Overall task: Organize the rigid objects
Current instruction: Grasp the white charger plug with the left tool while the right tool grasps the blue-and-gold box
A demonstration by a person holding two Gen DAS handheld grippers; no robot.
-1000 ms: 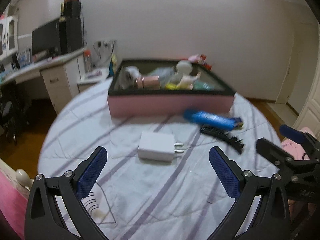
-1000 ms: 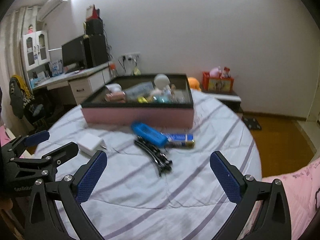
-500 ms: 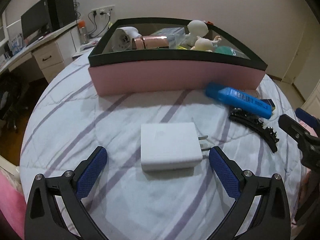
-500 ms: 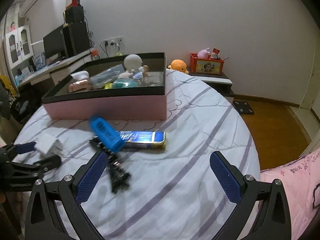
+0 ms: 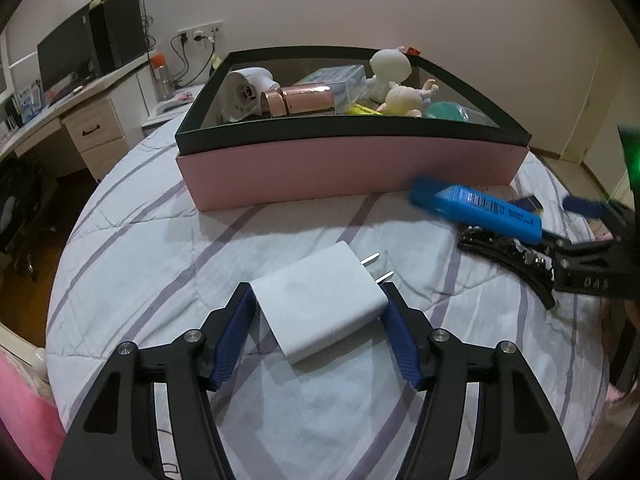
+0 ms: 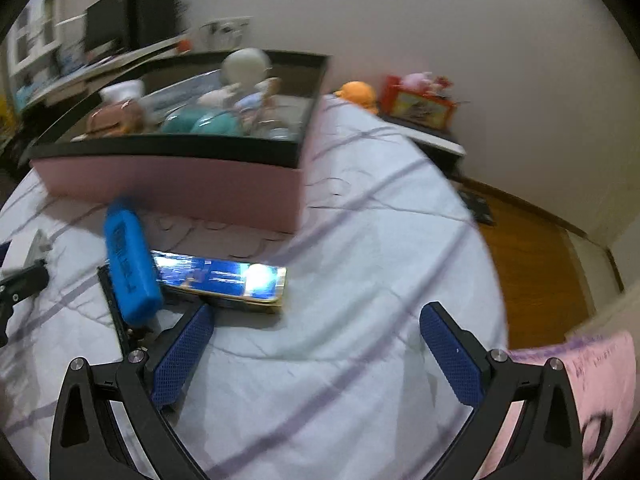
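Observation:
My left gripper (image 5: 318, 312) is shut on a white plug charger (image 5: 324, 304), its pads against both sides, on the striped bedspread. Ahead stands a pink box with a black rim (image 5: 348, 168) that holds dolls, a rose-gold item and other objects. A blue case (image 5: 476, 208) lies on a black hair clip (image 5: 508, 256) to the right. My right gripper (image 6: 316, 344) is open and empty, just in front of a shiny blue flat box (image 6: 220, 280) and beside the blue case (image 6: 130, 268). The pink box (image 6: 180, 180) is behind them.
The bed's round edge drops to a wooden floor (image 6: 532, 252) on the right. A desk with a monitor (image 5: 64, 60) stands far left. A red toy box and orange plush (image 6: 416, 100) sit by the wall. Pink bedding (image 6: 592, 384) lies near right.
My left gripper has closed its pads onto the white charger. My right gripper has moved forward and down toward the blue case, hair clip and shiny box; its view is blurred.

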